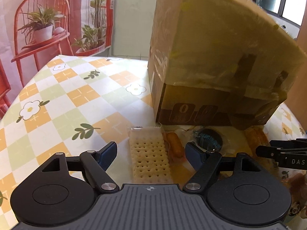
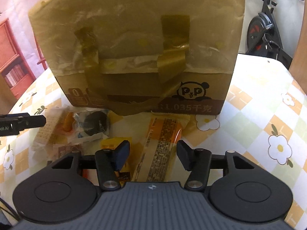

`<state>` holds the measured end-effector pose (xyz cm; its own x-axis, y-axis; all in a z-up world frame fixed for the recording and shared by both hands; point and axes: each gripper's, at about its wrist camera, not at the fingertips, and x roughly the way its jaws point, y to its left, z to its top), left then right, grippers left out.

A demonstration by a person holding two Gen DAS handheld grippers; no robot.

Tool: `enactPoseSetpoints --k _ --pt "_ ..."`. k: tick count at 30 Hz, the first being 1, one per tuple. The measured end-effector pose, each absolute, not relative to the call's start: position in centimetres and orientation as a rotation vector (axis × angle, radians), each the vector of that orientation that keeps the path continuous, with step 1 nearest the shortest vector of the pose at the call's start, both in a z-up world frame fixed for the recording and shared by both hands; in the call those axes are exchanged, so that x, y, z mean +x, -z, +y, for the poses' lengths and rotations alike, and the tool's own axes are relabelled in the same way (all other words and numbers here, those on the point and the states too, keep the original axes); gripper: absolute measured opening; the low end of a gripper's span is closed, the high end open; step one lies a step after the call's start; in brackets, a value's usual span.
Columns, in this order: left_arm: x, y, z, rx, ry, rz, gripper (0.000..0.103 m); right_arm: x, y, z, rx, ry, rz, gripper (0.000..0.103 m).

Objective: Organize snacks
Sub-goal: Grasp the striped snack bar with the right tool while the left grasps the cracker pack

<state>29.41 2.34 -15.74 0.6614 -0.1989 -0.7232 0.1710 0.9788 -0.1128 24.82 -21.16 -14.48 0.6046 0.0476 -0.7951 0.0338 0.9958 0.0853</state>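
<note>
A taped cardboard box [image 1: 211, 67] stands on the checked tablecloth; it fills the right wrist view [image 2: 138, 44] too. Snacks lie in front of it. My left gripper [image 1: 151, 153] is open above a clear-wrapped cracker pack [image 1: 149, 157], with a small orange snack [image 1: 174, 145] and a dark round snack in clear wrap [image 1: 209, 138] just right of it. My right gripper [image 2: 151, 153] is open over a long orange-and-white packet [image 2: 163, 145]. A yellow packet [image 2: 113, 143] lies by its left finger. The cracker pack [image 2: 46, 132], orange snack [image 2: 68, 124] and dark snack [image 2: 96, 122] show at left.
The table [image 1: 67, 99] has a floral checked cloth with room on the left. A red chair backdrop [image 1: 42, 28] hangs behind. An exercise bike [image 2: 266, 28] stands beyond the table's right side. The other gripper's tip shows at each view's edge [image 1: 278, 151] [image 2: 23, 124].
</note>
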Motion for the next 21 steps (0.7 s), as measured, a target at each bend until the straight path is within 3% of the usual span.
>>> enactPoseSetpoints --k 4,7,12,21 --pt "29.5 16.6 2.1 -0.043 0.199 0.842 0.08 25.1 15.2 -21.0 0.074 0.023 0.931 0.048" --pt "29.5 17.0 2.0 -0.046 0.198 0.853 0.079 25.0 15.5 -21.4 0.094 0.028 0.926 0.048" --pt "29.3 17.5 2.2 -0.051 0.184 0.866 0.054 24.4 15.7 -21.2 0.074 0.023 0.896 0.046" --pt "27.4 17.8 2.9 -0.081 0.17 0.869 0.05 23.2 16.0 -20.8 0.044 -0.015 0.846 0.045"
